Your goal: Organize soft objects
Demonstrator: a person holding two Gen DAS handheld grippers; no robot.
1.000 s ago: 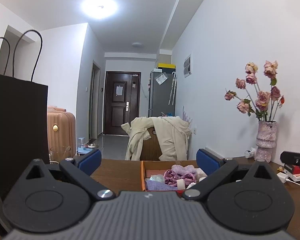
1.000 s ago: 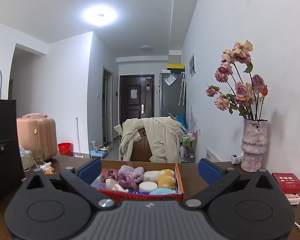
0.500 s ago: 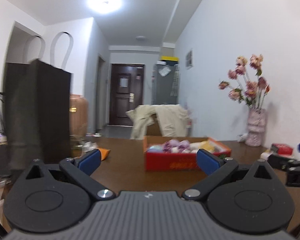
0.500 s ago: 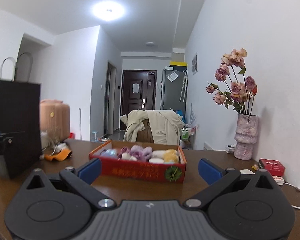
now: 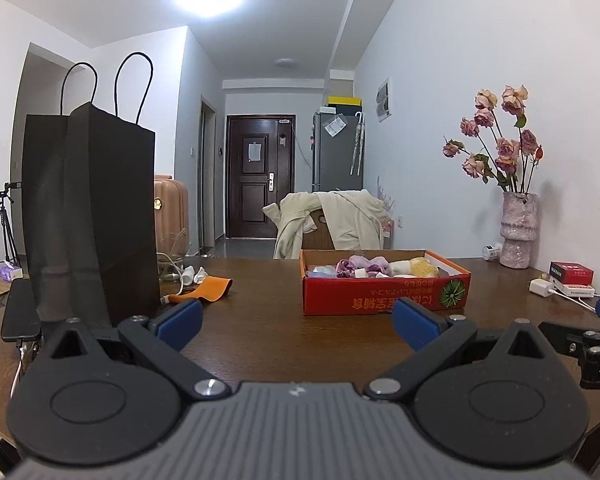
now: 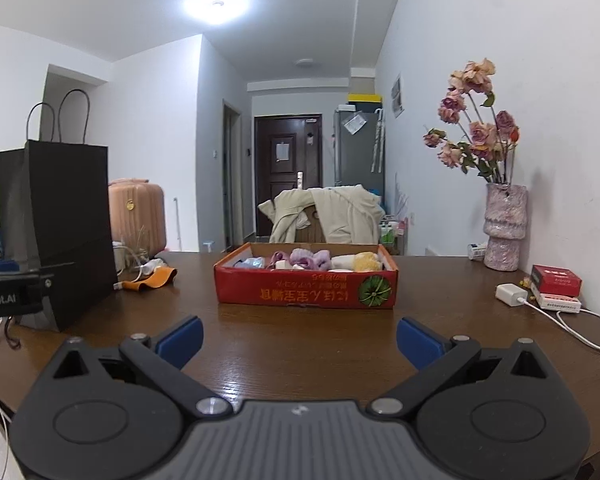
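Left gripper [image 5: 296, 322] and right gripper [image 6: 299, 340] hover over the brown table [image 6: 300, 332], jaws spread wide, holding nothing. Straight ahead sits a red box [image 6: 306, 286] filled with soft items [image 6: 310, 259]; a black bag [image 5: 90, 216] stands left.

The right tool [image 6: 299, 338] hangs low over the table [image 6: 300, 344], its jaws spread wide and empty. Ahead sits a red box [image 6: 306, 285] of soft rolled items [image 6: 310, 259]; a black paper bag [image 6: 58, 224] stands left.
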